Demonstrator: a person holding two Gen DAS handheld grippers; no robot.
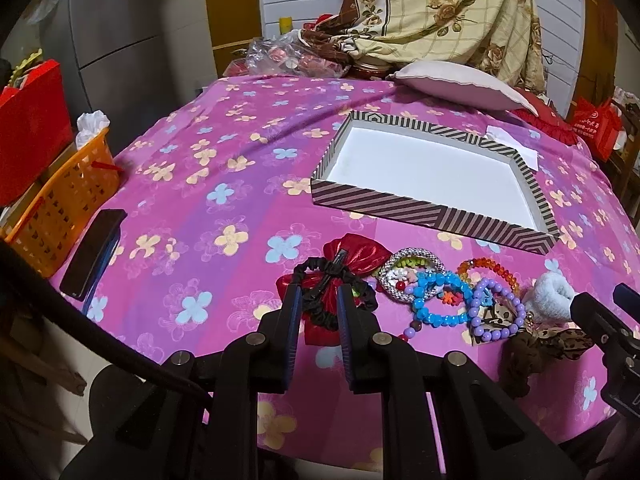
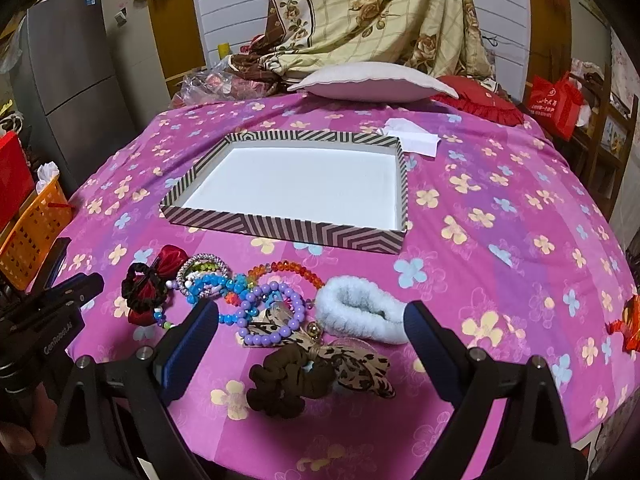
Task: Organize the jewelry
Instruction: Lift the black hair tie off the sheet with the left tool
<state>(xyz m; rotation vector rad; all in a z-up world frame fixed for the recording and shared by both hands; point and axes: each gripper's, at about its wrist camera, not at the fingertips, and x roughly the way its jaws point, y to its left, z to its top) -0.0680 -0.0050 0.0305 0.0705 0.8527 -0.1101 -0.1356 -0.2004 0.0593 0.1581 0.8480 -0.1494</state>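
Observation:
A row of jewelry lies on the pink flowered cloth in front of an empty striped box [image 1: 420, 208] [image 2: 280, 228]. My left gripper [image 1: 318, 292] [image 2: 86, 282] hovers just short of the red bow [image 1: 356, 256] with the black scrunchie [image 1: 320, 272]; its jaws stand a narrow gap apart and pinch nothing. My right gripper [image 2: 310, 312] [image 1: 600, 312] is wide open above the purple bead bracelet [image 2: 272, 312], white fluffy scrunchie [image 2: 360, 316] and brown scrunchie [image 2: 288, 384] with a leopard bow, touching none. A rhinestone bangle [image 1: 400, 264], a blue bead bracelet [image 1: 440, 308] and an orange one [image 1: 492, 266] lie between.
An orange basket [image 1: 60, 208] and a dark phone [image 1: 92, 252] sit at the left edge. A pillow [image 1: 460, 84] and white paper [image 1: 516, 144] lie behind the box. A red-orange item [image 2: 628, 324] lies at the far right. Bedding is piled at the back.

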